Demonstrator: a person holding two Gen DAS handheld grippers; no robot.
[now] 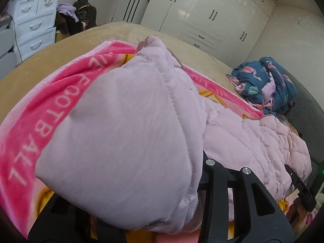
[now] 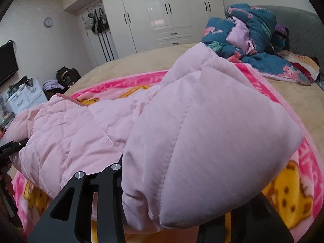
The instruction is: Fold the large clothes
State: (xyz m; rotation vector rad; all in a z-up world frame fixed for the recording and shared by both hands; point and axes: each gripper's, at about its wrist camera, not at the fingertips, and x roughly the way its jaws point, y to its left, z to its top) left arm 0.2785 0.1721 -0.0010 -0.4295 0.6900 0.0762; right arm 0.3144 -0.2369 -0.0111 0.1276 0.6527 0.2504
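1. At the far left of the left wrist view stood a white drawer unit point(image 1: 33, 27), with a heap of dark and lilac clothes point(image 1: 76, 15) just beside it.
2. The pink football blanket point(image 1: 46, 109) lay spread over the tan bed cover point(image 1: 30, 60).
3. The left gripper point(image 1: 162, 208) was clamped on a padded sleeve of the pink quilted jacket point(image 1: 121, 137) — the fabric bulged up over the jaws and hid the fingertips, so only the black linkage showed.
4. The jacket's quilted body point(image 1: 259, 141) stretched away to the right across the blanket.
5. In the right wrist view, the jacket point(image 2: 66, 133) lay on the same blanket point(image 2: 283, 198), its body running left.
6. The right gripper point(image 2: 182, 216) held the other padded sleeve, raised off the blanket — cloth covered its jaws as well.
7. A blue flamingo-print quilt point(image 2: 243, 32) was bunched at the grey headboard point(image 2: 299, 28), well apart from the jacket.
8. White wardrobe doors point(image 2: 162, 14) lined the far wall.
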